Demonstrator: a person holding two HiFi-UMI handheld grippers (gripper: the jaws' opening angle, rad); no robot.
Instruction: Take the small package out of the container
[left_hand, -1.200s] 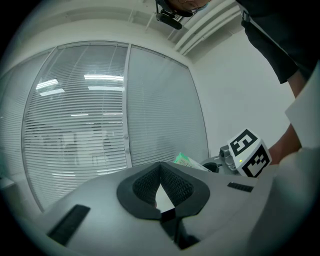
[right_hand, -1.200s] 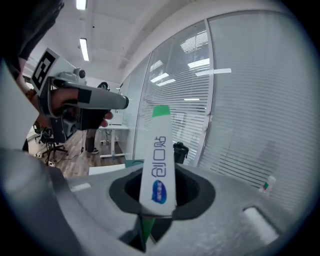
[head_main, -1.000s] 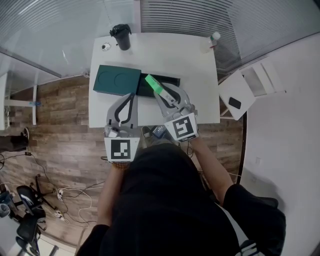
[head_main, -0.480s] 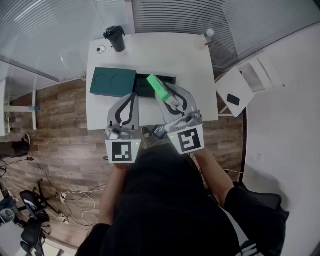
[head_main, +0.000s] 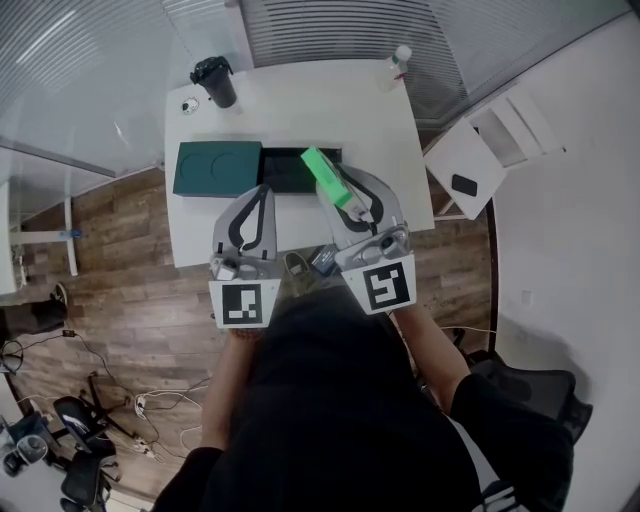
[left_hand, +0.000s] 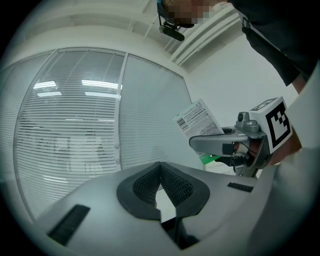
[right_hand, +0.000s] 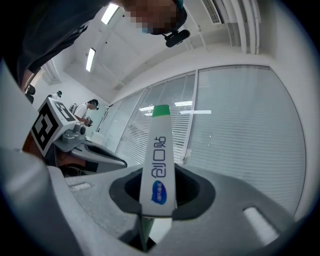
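Currently the right gripper (head_main: 340, 190) clamps the near end of the small package (head_main: 318, 165), a thin green-and-white box held in the air over the open dark container (head_main: 285, 172). It looks light, stiff and smooth, best pinched across its flat faces. The left gripper (head_main: 260, 192) is closed on nothing.

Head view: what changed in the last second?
The right claw, shut on the green package, lifted it higher above the open box and back toward the person. Nothing taken or released. The left claw stays shut and empty; box, lid, cup and bottle unmoved on the table.
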